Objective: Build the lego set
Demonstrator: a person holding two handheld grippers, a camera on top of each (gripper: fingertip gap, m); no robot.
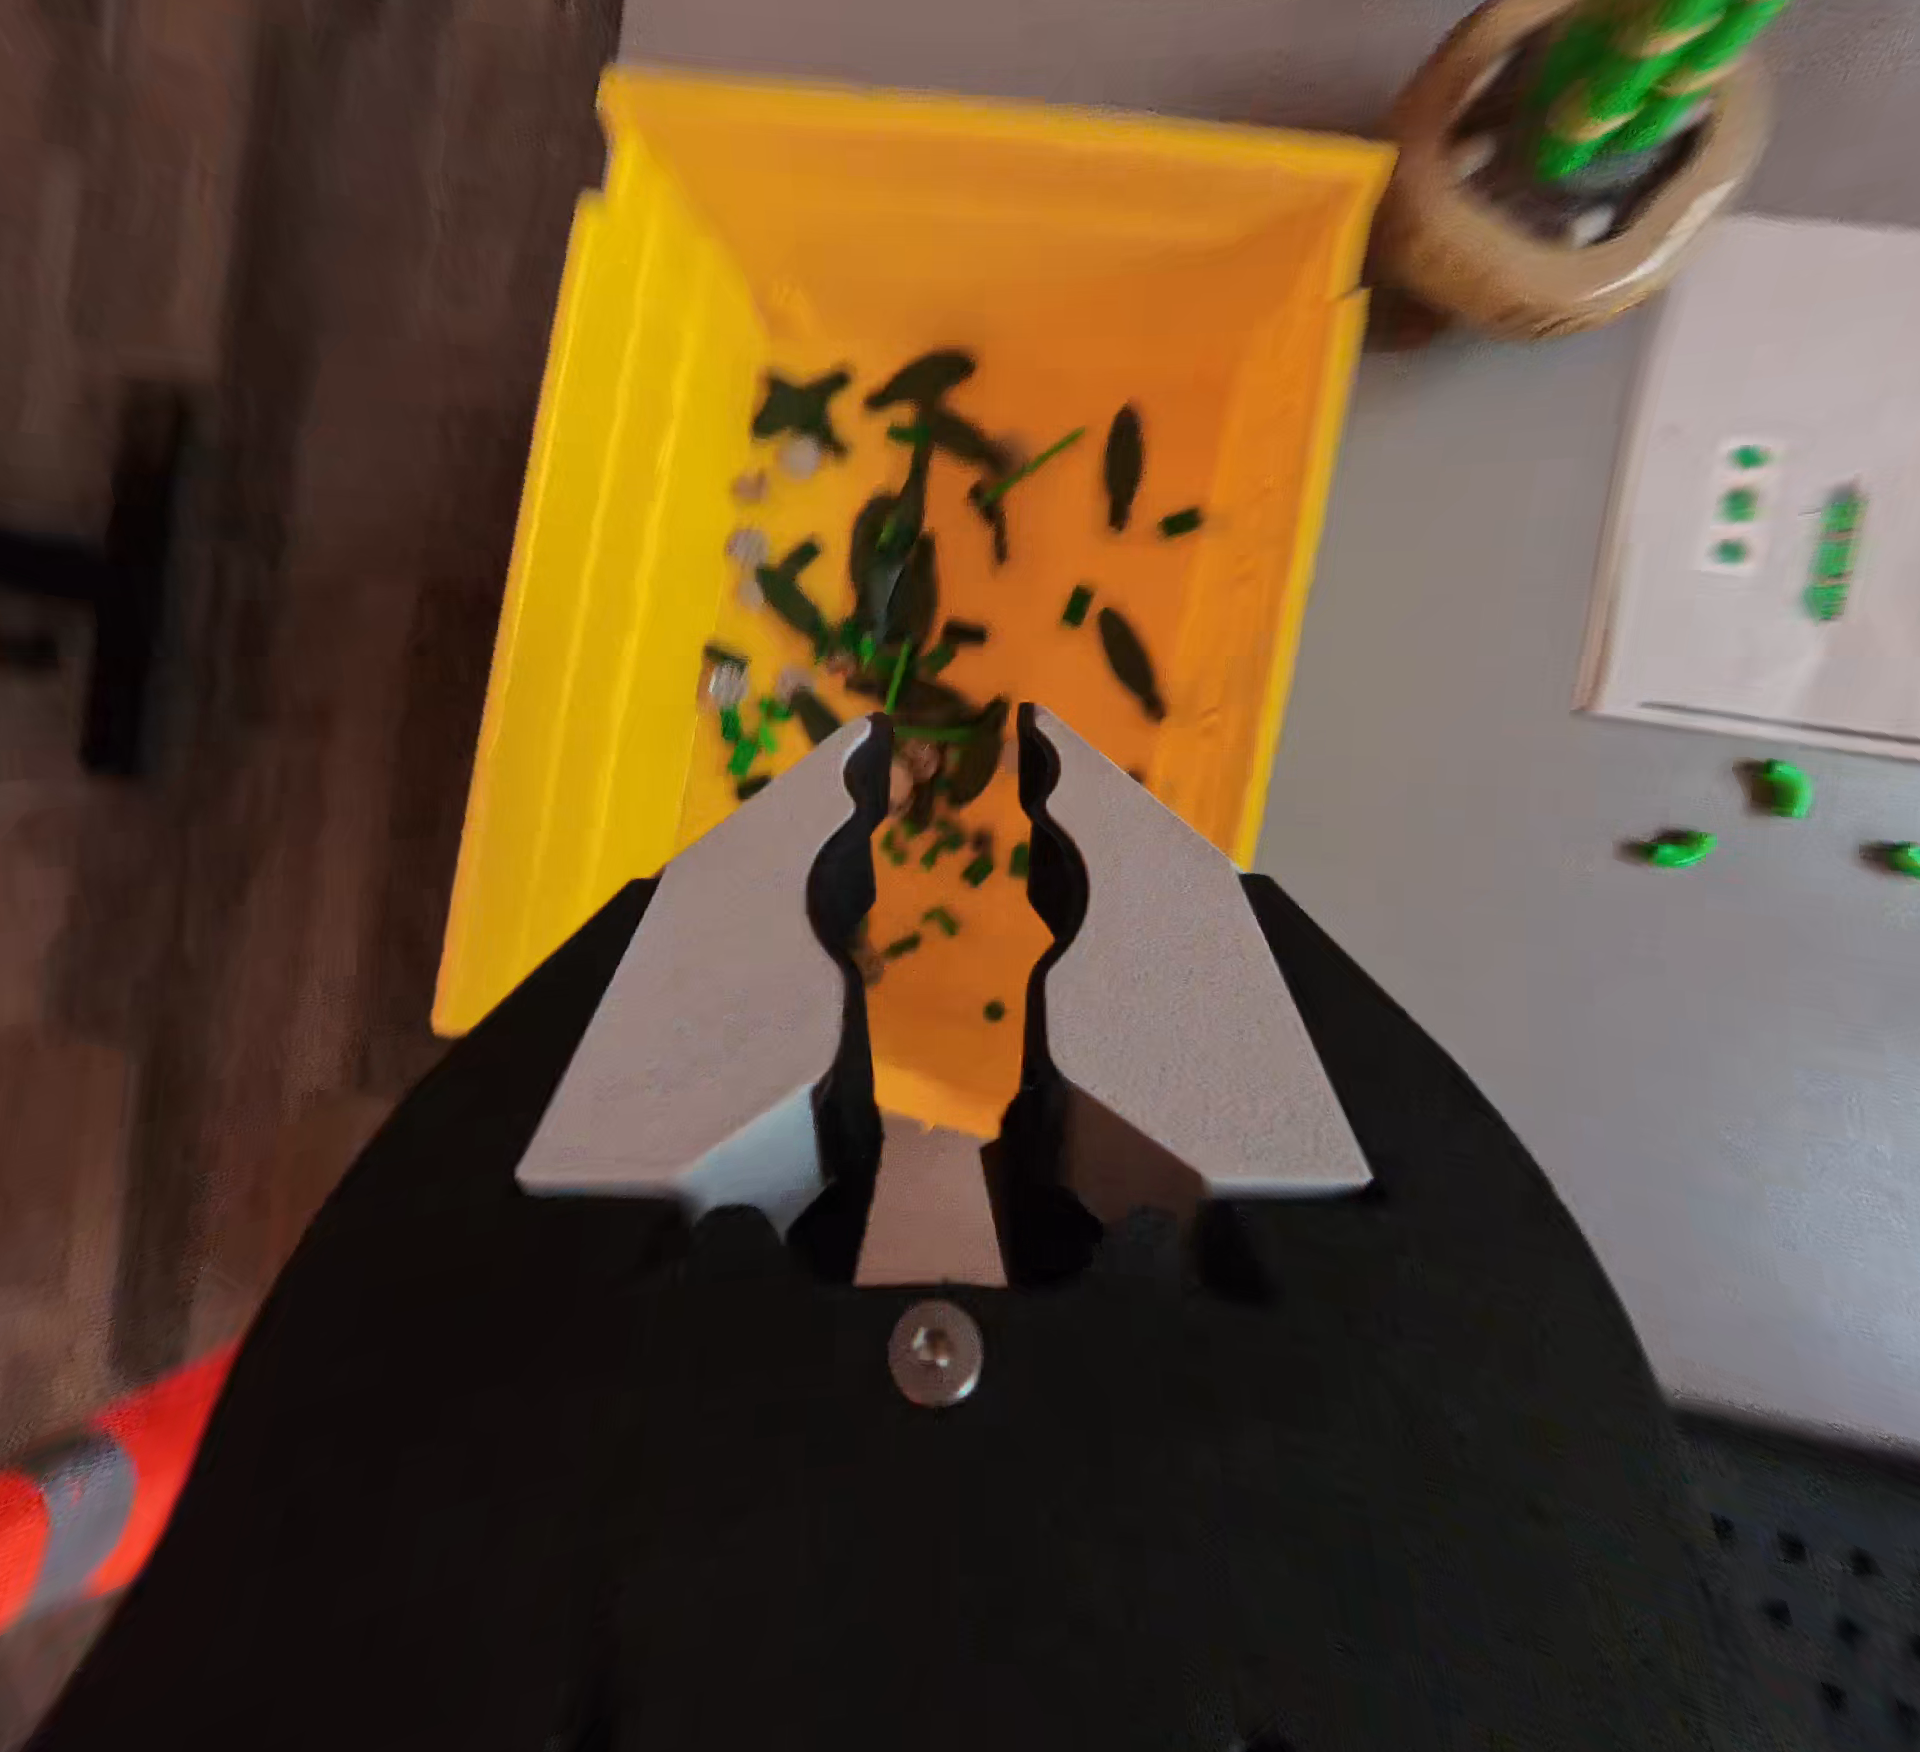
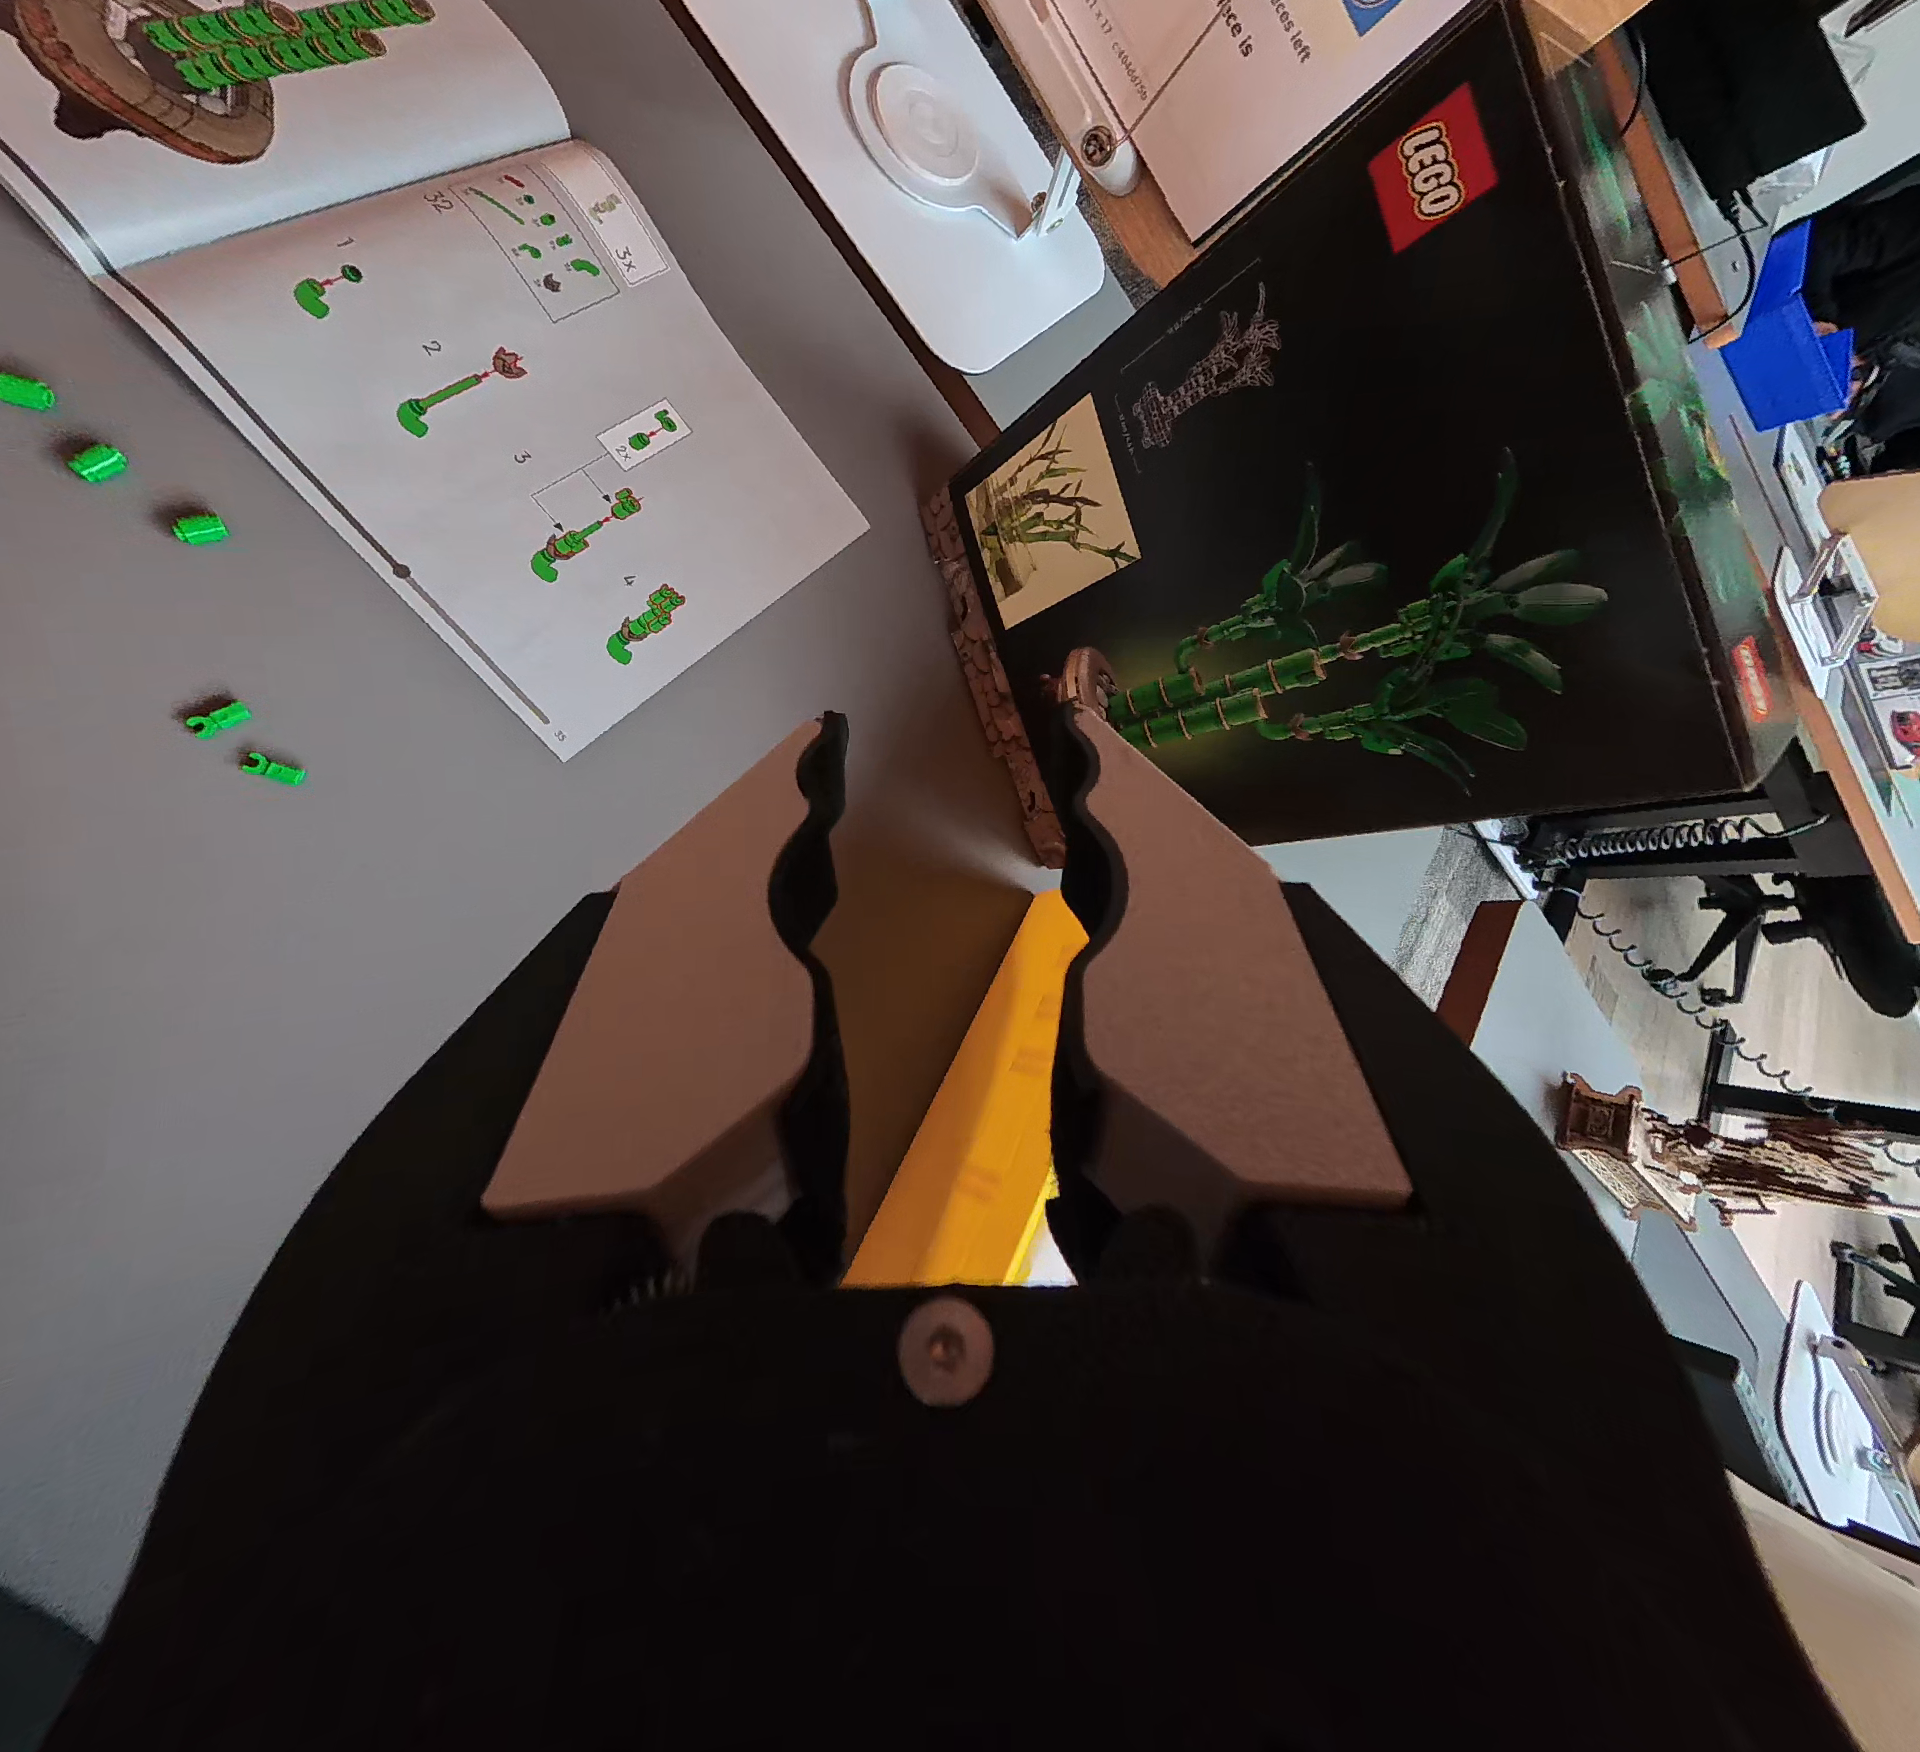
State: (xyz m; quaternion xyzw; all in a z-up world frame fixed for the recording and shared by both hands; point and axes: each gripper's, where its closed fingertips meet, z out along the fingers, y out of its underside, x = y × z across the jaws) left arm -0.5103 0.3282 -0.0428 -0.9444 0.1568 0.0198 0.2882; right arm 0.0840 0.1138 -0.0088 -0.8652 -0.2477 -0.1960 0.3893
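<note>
In the left wrist view my left gripper hovers over a yellow bin that holds several dark green leaf pieces and small bright green pieces. Its jaws stand a narrow gap apart, with a small brown piece showing blurred between the tips; nothing looks clamped. The half-built bamboo model stands in its brown pot at the upper right. My right gripper is open and empty above the bin's rim. The open instruction booklet and loose green pieces lie on the grey table.
The black set box lies just beyond my right gripper. A white stand base sits behind the booklet. More green pieces lie beside the booklet. The table edge runs along the bin's left side, with dark wood floor beyond. Some 65 centimeters of space lies between my two pairs of fingers. My left gripper is the nearer one to the half-built bamboo model: about 25 centimeters, against 50 centimeters.
</note>
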